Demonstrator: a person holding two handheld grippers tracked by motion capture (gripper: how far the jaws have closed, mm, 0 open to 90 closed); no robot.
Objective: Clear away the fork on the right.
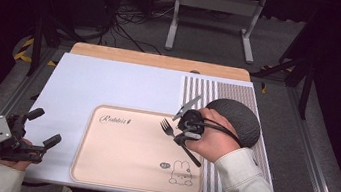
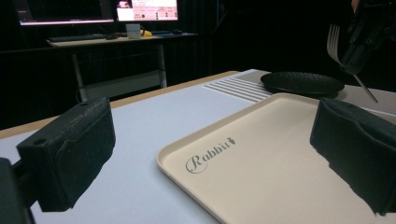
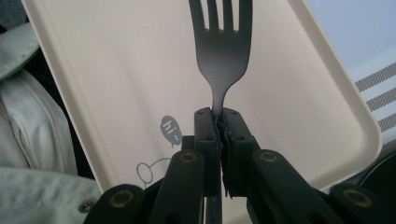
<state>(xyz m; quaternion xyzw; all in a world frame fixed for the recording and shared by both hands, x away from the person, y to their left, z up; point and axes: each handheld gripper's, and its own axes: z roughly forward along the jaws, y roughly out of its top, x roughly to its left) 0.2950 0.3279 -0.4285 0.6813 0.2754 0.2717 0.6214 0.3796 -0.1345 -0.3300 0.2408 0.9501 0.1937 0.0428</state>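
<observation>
Resting at the table's near-left edge, the left gripper [image 1: 45,129] waits with jaws apart and empty, while the right gripper [image 1: 185,131] clamps a dark fork [image 1: 170,128] by its neck above the beige tray [image 1: 113,168]. Lowering it level, tines forward, should land it flat beside the black plate [image 1: 241,118].

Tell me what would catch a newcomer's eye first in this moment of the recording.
First, the dark metal fork clamped by its neck in the right gripper, held above the beige rectangular tray printed with "Rabbit" and a rabbit drawing. Next, the round black textured plate on the striped mat at the table's right. The left gripper waits open off the tray's left side.
</observation>
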